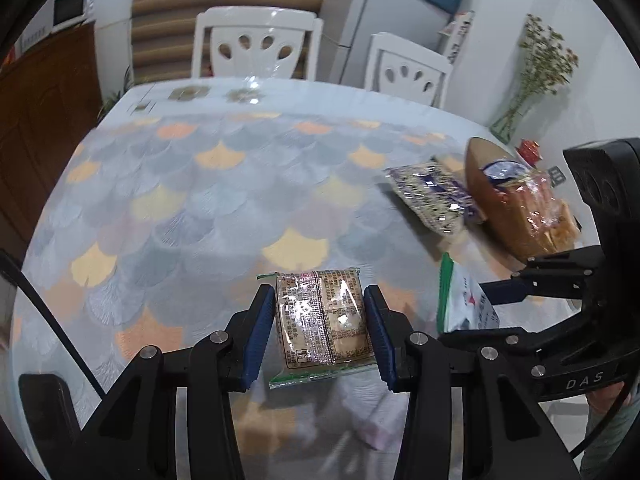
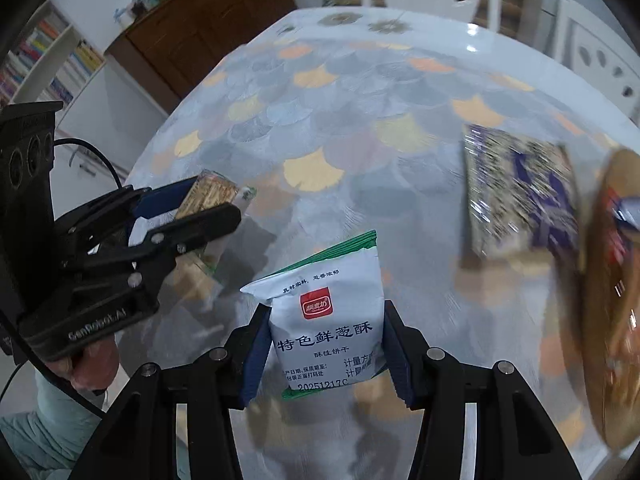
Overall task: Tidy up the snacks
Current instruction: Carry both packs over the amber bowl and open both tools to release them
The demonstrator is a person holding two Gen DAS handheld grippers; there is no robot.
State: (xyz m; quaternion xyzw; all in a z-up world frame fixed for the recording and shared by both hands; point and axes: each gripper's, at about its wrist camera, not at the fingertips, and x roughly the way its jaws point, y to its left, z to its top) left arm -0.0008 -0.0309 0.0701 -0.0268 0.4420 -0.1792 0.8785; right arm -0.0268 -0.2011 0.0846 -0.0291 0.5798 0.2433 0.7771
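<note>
My left gripper is shut on a clear cracker packet with green ends and holds it above the table. My right gripper is shut on a white and green biscuit pouch with a red logo. The right gripper with its pouch shows at the right of the left wrist view. The left gripper with its cracker packet shows at the left of the right wrist view. A brown basket with snacks stands at the table's right.
A purple patterned snack pack lies beside the basket, also in the right wrist view. The table has a scale-pattern cloth. Two white chairs stand behind it, and a vase of dried flowers at the right.
</note>
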